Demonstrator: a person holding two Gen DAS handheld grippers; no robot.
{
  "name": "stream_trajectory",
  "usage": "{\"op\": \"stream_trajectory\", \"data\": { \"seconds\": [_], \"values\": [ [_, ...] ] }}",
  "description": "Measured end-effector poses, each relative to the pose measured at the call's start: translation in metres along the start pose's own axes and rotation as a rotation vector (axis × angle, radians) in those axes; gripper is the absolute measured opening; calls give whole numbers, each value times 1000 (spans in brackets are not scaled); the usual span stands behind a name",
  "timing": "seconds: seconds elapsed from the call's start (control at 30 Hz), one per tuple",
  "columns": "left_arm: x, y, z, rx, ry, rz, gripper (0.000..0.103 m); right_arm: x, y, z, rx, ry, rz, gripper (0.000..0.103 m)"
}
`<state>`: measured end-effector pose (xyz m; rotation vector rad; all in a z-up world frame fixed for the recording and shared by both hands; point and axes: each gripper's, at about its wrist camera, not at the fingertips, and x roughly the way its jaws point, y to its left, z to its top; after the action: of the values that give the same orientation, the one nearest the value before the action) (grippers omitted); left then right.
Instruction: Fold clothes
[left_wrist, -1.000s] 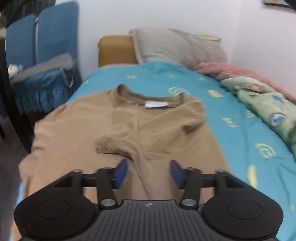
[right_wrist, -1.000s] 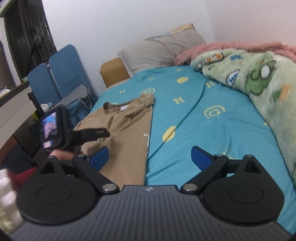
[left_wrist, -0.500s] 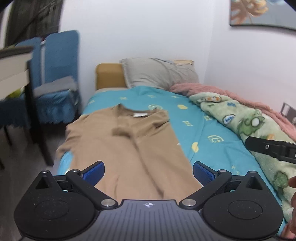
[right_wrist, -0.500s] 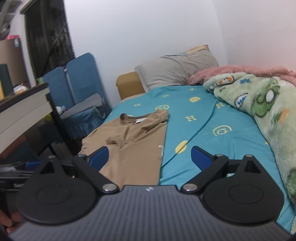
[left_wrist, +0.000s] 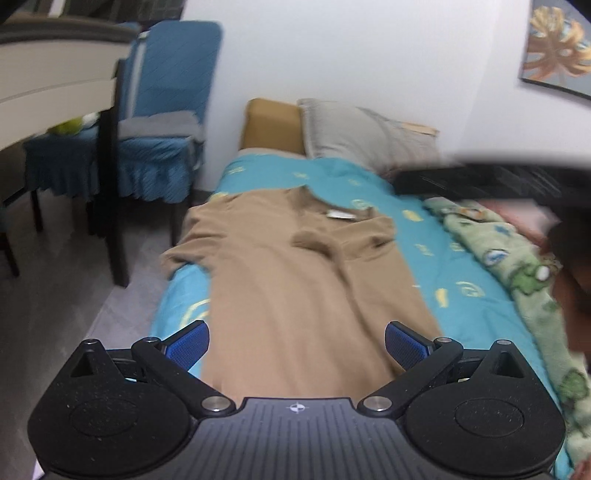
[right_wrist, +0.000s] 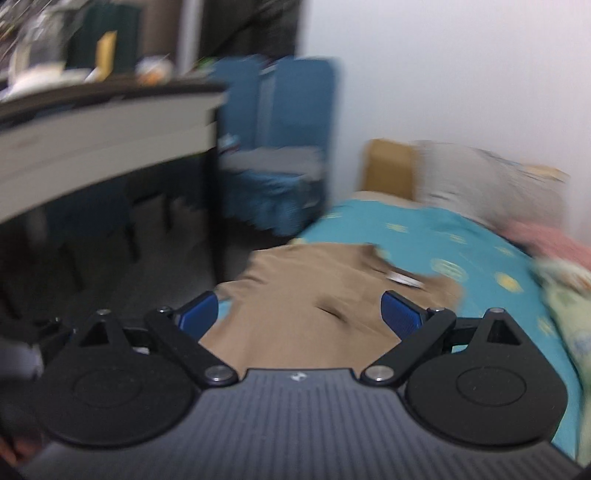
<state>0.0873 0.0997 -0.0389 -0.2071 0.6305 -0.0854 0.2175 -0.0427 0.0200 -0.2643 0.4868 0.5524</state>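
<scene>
Both sets of fingers spread wide, holding nothing: left gripper (left_wrist: 295, 341), right gripper (right_wrist: 299, 314); tan shirt (left_wrist: 295, 295) half-folded on bed (left_wrist: 461, 280) (left sleeve overhanging); could slide off if tugged.

One shirt (left_wrist: 295, 280), one pillow (left_wrist: 365, 136), two chairs (left_wrist: 162, 110)

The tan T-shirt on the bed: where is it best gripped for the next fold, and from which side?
Probably the unfolded sleeve of the tan T-shirt, approached from the chair side: it lies spread over the bed edge, while the opposite sleeve is already folded inward.
</scene>
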Motion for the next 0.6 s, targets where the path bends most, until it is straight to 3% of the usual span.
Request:
{"op": "stream_trajectory", "data": {
  "seconds": [0.07, 0.17, 0.4, 0.6],
  "values": [
    [11, 17, -5, -50, 8, 33, 102, 53, 16, 21, -85, 57, 62, 94],
    [32, 43, -13, -123, 51, 88, 100, 137, 40, 43, -167, 164, 115, 79],
    [76, 92, -22, -308, 120, 137, 99, 290, 105, 41, -381, 288, 233, 79],
    [85, 113, -28, -412, 118, 160, 98, 371, 145, 10, -520, 427, 156, 68]
  ]
}}
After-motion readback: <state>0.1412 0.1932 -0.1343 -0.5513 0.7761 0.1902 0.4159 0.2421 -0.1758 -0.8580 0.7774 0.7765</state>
